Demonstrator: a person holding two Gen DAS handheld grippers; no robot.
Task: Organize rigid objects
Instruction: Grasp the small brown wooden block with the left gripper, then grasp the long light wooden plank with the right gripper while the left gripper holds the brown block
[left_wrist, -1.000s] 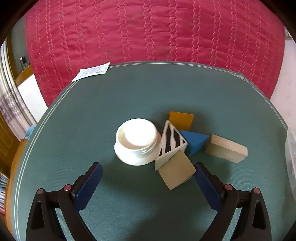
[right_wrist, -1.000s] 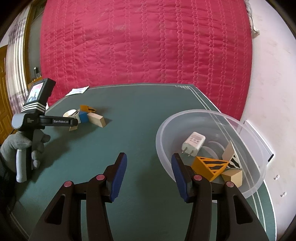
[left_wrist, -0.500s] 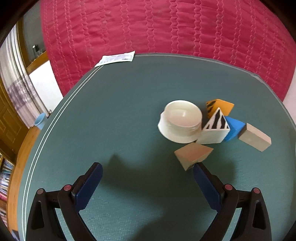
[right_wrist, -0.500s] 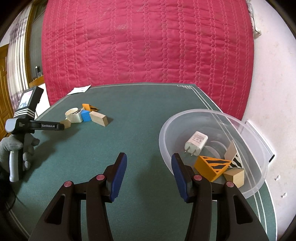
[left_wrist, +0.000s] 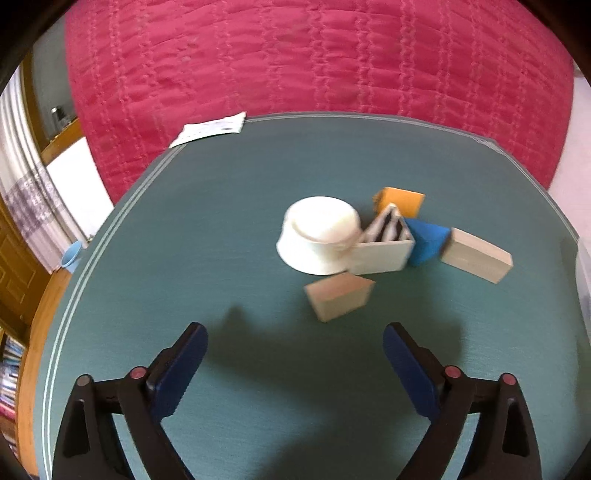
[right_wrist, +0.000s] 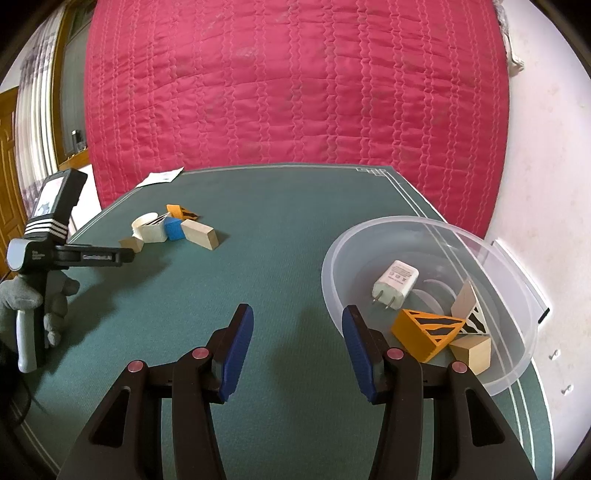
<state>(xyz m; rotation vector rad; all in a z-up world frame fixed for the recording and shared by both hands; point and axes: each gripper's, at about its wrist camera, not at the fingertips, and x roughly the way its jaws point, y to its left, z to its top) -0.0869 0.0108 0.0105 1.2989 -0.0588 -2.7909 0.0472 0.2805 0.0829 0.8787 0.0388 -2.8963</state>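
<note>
Nearer block cluster (left_wrist: 369, 251); bowl (right_wrist: 513, 266): charger (right_wrist: 397, 284), blocks.

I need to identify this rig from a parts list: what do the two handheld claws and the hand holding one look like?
Both claws, the right claw and the left claw, have black angular arms with small red rivets and blue finger pads. From the right wrist view, the left unit has a grey pistol handle, a black bar with white lettering and a small screen on top. Its hand wears a grey glove.

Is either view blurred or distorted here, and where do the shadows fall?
Left wrist view: motion blur smears the white jar and the wooden blocks; the left tool stays sharp, its shadow ahead on the green table. Right wrist view: sharp, with soft shadow under the right tool. Both views bend the table edges, fisheye style.
</note>
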